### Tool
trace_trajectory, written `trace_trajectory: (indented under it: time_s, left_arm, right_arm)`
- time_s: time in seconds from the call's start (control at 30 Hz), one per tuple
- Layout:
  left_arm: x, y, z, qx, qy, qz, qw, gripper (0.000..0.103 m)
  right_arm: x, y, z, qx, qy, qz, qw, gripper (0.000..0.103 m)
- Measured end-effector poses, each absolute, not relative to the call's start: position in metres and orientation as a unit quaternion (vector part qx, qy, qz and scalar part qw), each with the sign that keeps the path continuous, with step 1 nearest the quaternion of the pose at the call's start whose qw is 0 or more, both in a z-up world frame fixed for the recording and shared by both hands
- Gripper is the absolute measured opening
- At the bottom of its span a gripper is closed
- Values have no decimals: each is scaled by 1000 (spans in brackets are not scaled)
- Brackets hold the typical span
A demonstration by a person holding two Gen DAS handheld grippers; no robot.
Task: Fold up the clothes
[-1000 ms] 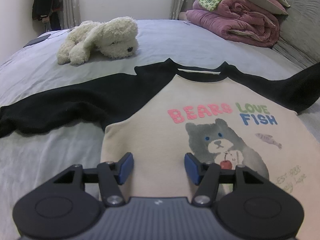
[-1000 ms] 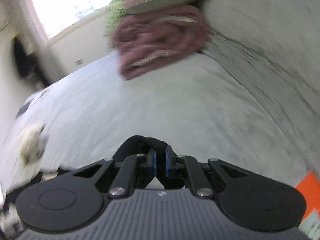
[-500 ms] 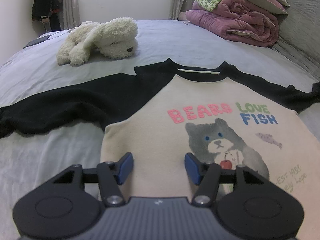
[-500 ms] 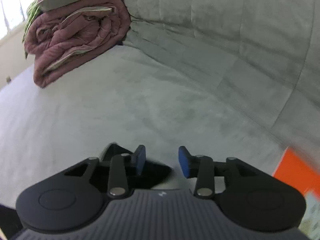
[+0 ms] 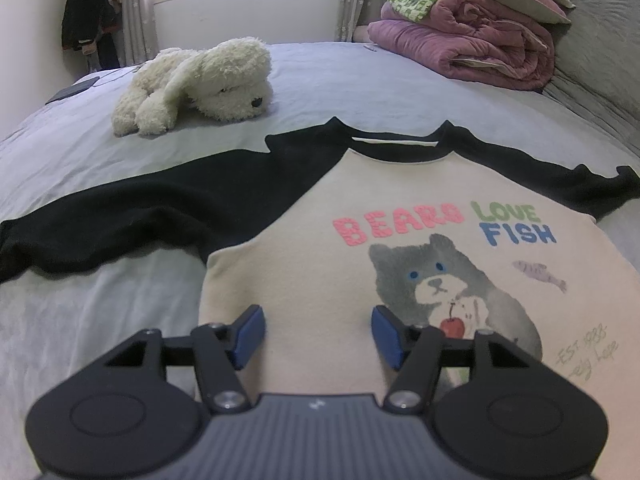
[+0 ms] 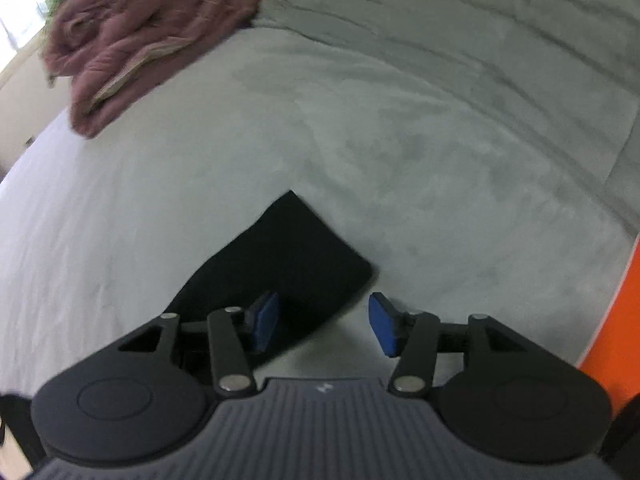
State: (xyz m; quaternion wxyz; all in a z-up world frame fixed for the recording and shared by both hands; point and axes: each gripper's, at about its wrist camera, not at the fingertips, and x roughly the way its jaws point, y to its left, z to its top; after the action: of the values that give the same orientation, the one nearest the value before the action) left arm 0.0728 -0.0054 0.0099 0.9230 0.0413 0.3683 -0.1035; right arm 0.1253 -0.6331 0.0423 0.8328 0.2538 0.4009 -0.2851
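The left gripper (image 5: 318, 334) hovers over the lower front of the shirt (image 5: 360, 264), jaws apart with nothing between the pads but the cream cloth below them. The right gripper (image 6: 323, 325) is likewise parted and empties onto the bed (image 6: 200, 168); the black sleeve end (image 6: 288, 256) lies flat under and just ahead of its left pad, ungripped.

Only the left view shows the whole shirt: spread face up, bear print right of the gripper, collar straight ahead, one black sleeve (image 5: 120, 216) stretched far to the left, the other running off right. It also shows the plush dog (image 5: 200, 84) ahead and left, well clear of the collar, and a phone (image 5: 72, 90) at the bed's far left edge.

Only the right view shows the cuff's square edge and the bare sheet all around it. An orange object (image 6: 612, 320) sits close on the right. The quilt (image 6: 140, 40) lies far ahead to the left, near the headboard (image 6: 480, 20).
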Motion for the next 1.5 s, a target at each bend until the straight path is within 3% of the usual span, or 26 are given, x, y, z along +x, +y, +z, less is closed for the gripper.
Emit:
trace_trajectory:
  time_s: [0.03, 0.07, 0.27, 0.4, 0.63, 0.87, 1.03, 1.1, 1.13, 1.17, 1.33, 1.5]
  left_arm:
    - [73, -5, 10, 42, 368, -104, 923, 62]
    - [73, -5, 9, 43, 368, -104, 923, 62]
    - [73, -4, 11, 38, 371, -107, 922, 62]
    - [74, -2, 12, 31, 376, -108, 920, 62]
    - [74, -3, 12, 37, 378, -112, 918, 62]
    - [75, -1, 13, 35, 383, -114, 916, 63]
    - [75, 1, 16, 22, 389, -115, 914, 62]
    - [75, 3, 18, 14, 392, -116, 912, 62]
    - [75, 4, 19, 11, 394, -115, 912, 62]
    - [75, 5, 20, 10, 394, -113, 912, 62]
    - [77, 18, 25, 2, 400, -93, 912, 62]
    - [81, 39, 33, -30, 406, -69, 911, 62]
  right_arm:
    - [129, -630, 40, 247, 399, -295, 832, 19]
    - [133, -628, 37, 240, 398, -305, 832, 4]
    - [113, -620, 76, 200, 346, -325, 857, 4]
    - [68, -631, 105, 239, 296, -329, 864, 4]
    - [63, -642, 50, 251, 407, -348, 806, 4]
    - [59, -638, 57, 213, 427, -359, 802, 13]
    - [53, -585, 79, 131, 391, -355, 839, 14]
    - [49, -552, 82, 136, 387, -295, 863, 23]
    - [47, -534, 83, 140, 385, -261, 874, 34]
    - [44, -513, 82, 144, 390, -219, 883, 36]
    - [45, -407, 42, 185, 439, -21, 879, 36]
    - [72, -369, 16, 220, 430, -13, 875, 35]
